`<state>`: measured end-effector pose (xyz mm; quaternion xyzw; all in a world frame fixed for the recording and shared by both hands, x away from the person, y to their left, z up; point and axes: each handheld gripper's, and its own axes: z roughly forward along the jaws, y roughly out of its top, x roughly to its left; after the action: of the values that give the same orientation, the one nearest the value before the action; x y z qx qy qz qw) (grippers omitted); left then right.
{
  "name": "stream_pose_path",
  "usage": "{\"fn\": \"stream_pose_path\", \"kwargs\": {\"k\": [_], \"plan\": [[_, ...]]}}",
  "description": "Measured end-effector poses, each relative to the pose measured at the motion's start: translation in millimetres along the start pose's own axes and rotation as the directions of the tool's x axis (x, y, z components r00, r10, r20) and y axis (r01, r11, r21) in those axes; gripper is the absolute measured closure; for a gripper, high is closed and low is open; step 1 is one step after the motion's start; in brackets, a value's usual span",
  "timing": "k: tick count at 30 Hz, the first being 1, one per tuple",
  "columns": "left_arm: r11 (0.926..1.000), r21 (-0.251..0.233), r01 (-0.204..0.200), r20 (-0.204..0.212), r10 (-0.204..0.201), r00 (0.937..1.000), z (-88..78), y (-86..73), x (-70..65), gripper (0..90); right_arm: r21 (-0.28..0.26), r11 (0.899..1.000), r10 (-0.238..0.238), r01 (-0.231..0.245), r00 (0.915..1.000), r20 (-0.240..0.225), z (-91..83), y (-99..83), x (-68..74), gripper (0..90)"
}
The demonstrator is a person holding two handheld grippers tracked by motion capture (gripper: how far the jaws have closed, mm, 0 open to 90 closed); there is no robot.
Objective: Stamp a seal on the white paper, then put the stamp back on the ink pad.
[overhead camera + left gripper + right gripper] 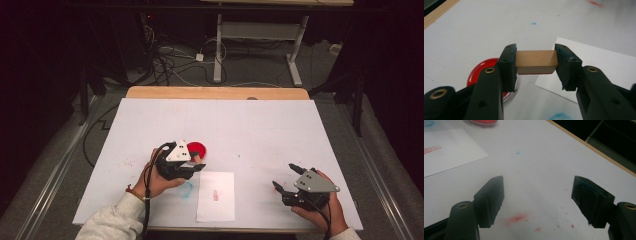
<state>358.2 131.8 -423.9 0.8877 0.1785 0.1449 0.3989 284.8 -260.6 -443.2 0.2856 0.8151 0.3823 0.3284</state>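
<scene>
My table (260,120) is white-covered and ink-stained. The paper sheet (216,196) already bears a red print. I judge my clamped wooden stamp (535,62) should descend level, straight onto blank paper. My left tongs (535,65) hover near the red ink pad (198,148); my right tongs (537,201) rest apart, empty.
</scene>
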Motion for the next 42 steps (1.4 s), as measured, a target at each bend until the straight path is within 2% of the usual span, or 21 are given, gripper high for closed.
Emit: {"fn": "stream_pose_path", "kwargs": {"k": [18,26,42], "plan": [[0.9994,0.017,0.031,-0.039,-0.031,0.9988,5.9,-0.7,20.4,53.9,0.005,1.0,0.002,-0.002,1.0,-0.001,2.2,0.2,-1.4,26.9],[0.9969,0.009,0.079,-0.054,-0.078,0.9955,9.9,-3.7,33.4,53.9,0.007,1.0,0.001,0.0,0.9999,-0.012,6.1,1.6,-0.2,26.9],[0.9909,0.066,0.117,-0.06,-0.113,0.9918,35.4,-9.5,48.0,53.9,0.016,1.0,-0.003,0.003,0.9998,-0.02,7.4,0.7,0.3,27.0]]}}
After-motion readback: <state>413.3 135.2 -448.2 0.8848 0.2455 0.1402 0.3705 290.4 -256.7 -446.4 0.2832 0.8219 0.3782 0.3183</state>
